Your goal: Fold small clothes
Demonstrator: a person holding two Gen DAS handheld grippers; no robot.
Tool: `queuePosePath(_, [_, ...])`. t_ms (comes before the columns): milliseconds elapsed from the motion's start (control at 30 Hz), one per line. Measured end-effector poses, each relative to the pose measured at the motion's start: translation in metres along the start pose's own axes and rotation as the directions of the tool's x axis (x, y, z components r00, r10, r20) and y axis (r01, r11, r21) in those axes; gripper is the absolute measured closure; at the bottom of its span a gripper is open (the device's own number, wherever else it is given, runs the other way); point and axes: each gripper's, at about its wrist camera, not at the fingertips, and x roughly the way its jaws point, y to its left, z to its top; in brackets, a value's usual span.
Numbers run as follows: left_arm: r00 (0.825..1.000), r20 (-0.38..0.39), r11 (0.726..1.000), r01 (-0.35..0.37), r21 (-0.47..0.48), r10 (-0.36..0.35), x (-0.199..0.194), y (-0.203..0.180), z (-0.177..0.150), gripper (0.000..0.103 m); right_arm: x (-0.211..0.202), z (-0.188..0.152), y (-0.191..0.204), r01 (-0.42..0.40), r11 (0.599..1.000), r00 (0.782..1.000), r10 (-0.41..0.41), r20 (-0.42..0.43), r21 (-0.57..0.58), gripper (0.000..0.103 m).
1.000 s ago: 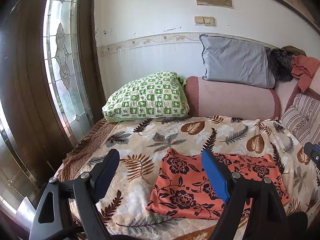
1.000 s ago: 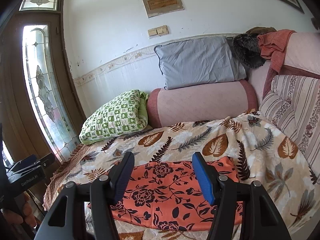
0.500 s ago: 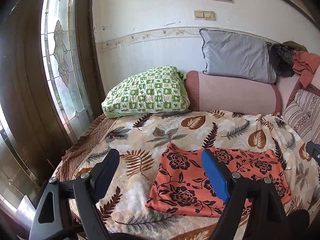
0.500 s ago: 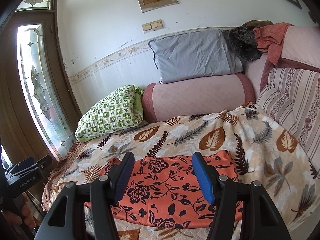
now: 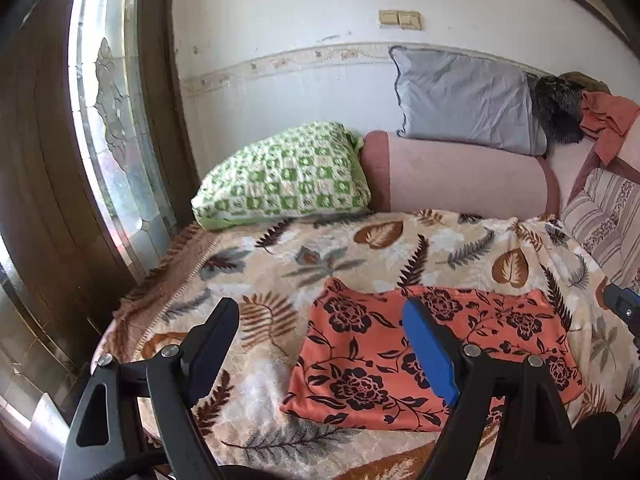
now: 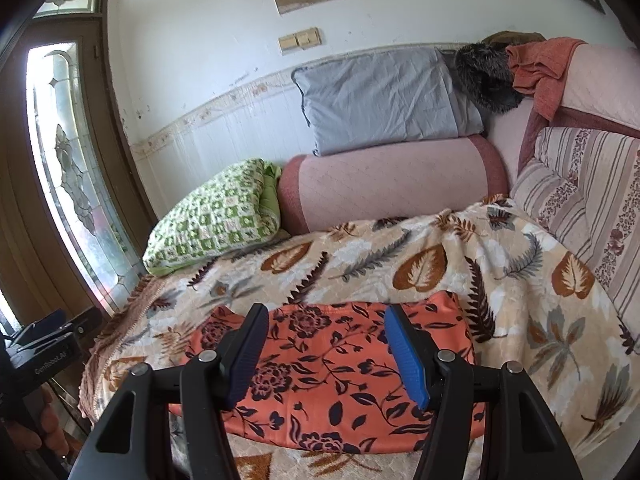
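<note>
An orange garment with a black flower print (image 5: 372,364) lies flat as a rectangle on the leaf-patterned blanket (image 5: 320,264); it also shows in the right wrist view (image 6: 332,376). My left gripper (image 5: 320,344) is open and empty, held above the garment's left edge. My right gripper (image 6: 326,350) is open and empty, held above the garment's middle near its front edge. Neither touches the cloth.
A green checked pillow (image 5: 284,176), a pink bolster (image 5: 460,176) and a grey pillow (image 5: 464,100) lie at the back by the wall. A striped cushion (image 6: 592,200) stands at the right. A glass-panelled door (image 5: 108,120) is at the left.
Both grippers have pulled back and risen slightly, still open. The garment lies as before.
</note>
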Motion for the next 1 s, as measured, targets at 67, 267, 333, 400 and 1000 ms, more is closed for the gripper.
queuePosePath(67, [1.000, -0.025, 1.000, -0.011, 0.004, 0.011, 0.016, 0.000, -0.006, 0.013, 0.013, -0.005, -0.011, 0.022, 1.000, 0.999, -0.022, -0.039, 0.010, 0.039])
queuePosePath(267, [0.968, -0.230, 0.995, -0.088, 0.047, 0.096, 0.102, 0.009, -0.041, 0.013, 0.067, -0.035, -0.074, 0.146, 0.986, 0.968, -0.124, -0.218, 0.087, 0.039])
queuePosePath(333, [0.947, -0.299, 0.994, -0.106, 0.041, 0.114, 0.127, 0.016, -0.053, 0.013, 0.080, -0.047, -0.096, 0.179, 0.975, 0.952, -0.137, -0.275, 0.135, 0.039])
queuePosePath(400, [0.932, -0.343, 0.993, -0.115, 0.024, 0.116, 0.145, 0.022, -0.059, 0.013, 0.098, -0.056, -0.117, 0.204, 0.962, 0.931, -0.133, -0.339, 0.183, 0.039])
queuePosePath(1000, [0.873, -0.475, 0.988, -0.151, -0.044, 0.112, 0.295, 0.016, -0.047, 0.000, 0.267, -0.026, -0.160, 0.237, 0.949, 0.870, -0.112, -0.481, 0.206, 0.038])
